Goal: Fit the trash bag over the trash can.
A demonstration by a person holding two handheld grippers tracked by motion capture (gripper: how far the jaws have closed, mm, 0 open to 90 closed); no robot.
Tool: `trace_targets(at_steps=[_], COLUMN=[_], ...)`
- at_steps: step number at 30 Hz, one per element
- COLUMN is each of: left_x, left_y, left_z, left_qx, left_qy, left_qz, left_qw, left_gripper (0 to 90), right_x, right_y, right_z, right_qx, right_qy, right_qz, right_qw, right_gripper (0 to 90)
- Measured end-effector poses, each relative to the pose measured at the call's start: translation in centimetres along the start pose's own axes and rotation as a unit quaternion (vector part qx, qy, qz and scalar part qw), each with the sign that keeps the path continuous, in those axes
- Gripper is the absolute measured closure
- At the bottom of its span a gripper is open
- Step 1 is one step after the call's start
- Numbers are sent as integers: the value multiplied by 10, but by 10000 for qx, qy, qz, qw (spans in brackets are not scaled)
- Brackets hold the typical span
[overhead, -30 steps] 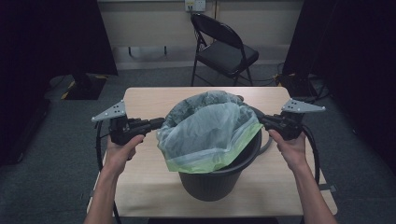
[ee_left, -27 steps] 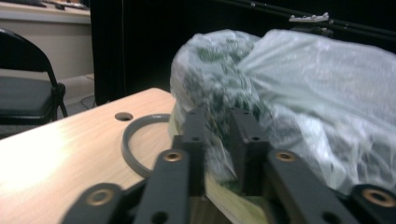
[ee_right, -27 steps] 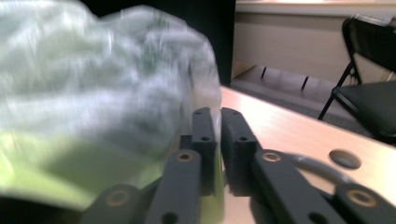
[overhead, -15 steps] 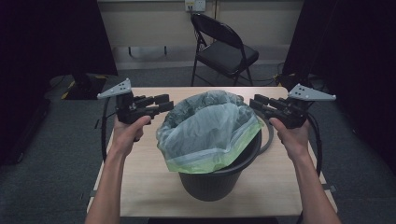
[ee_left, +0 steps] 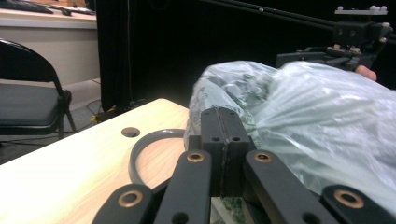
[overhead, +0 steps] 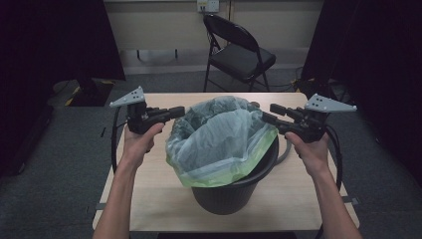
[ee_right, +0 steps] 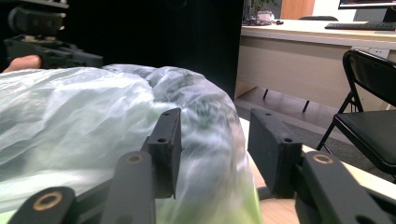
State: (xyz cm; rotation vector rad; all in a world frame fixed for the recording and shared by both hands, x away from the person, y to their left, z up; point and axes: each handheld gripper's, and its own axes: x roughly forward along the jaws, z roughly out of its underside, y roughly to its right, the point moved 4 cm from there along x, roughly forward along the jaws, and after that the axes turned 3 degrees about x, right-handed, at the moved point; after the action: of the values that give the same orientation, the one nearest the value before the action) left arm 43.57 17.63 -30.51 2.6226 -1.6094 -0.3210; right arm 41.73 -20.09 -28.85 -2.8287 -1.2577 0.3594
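A black bucket (overhead: 234,194) stands on the wooden table (overhead: 149,199), lined with a translucent pale green bag (overhead: 224,139) that puffs up over the rim. My left gripper (overhead: 176,112) hovers level at the bag's left top edge; its pads (ee_left: 224,112) are shut together with nothing seen between them, the bag (ee_left: 317,121) just beyond. My right gripper (overhead: 268,113) is held at the bag's right top edge. Its jaws (ee_right: 215,126) have just been opening and stand apart, with the bag (ee_right: 93,121) beyond them and not pressed by the pads.
The bucket's grey handle (overhead: 286,152) hangs down on the right side, lying on the table (ee_left: 70,168) in the left gripper view. A black folding chair (overhead: 239,55) stands behind the table. Dark curtains hang on both sides.
Both hands have lifted from the sides of the bag's rim up to its top edge. The right jaws have spread apart; the left jaws are together again.
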Motion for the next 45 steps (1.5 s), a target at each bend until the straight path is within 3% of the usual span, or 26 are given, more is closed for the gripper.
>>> trace_targets(at_steps=[3,9,13,18,21,23,24,29,33,36,43,45], left_x=[-11,-26,-30,-9,10,19,21,12,4,-3,-21,-25], left_y=[9,17,10,0,-7,-8,-7,-8,-4,0,12,11], left_z=[8,14,4,-8,-8,-5,-4,-4,1,5,14,11], left_qx=[63,41,-9,-59,-153,-206,-183,-153,-110,-109,-37,-55], left_qy=[-86,40,240,196,52,-14,-6,112,9,29,-35,59], left_qz=[-2,121,11,46,84,237,316,132,56,130,169,137], left_qw=[9999,9999,9997,9998,9998,9995,9993,9997,9999,9999,9998,9999], left_gripper=[900,897,774,585,546,595,687,900,900,900,900,896], right_x=[-1,2,4,5,5,3,2,-10,-15,-14,0,4], right_y=[-1,-4,-4,-1,4,5,5,8,12,14,16,17], right_z=[3,10,13,9,6,5,5,11,23,33,53,54], right_qx=[25,99,151,161,188,178,164,164,227,275,312,278], right_qy=[-29,-157,-228,-121,-56,-33,-39,-26,-125,-222,-505,-533], right_qz=[-21,-110,-181,-144,-139,-139,-146,51,109,111,132,157], right_qw=[10000,9998,9995,9997,9997,9997,9998,9998,9996,9993,9982,9981], right_gripper=[523,505,565,724,826,861,869,888,889,892,886,839])
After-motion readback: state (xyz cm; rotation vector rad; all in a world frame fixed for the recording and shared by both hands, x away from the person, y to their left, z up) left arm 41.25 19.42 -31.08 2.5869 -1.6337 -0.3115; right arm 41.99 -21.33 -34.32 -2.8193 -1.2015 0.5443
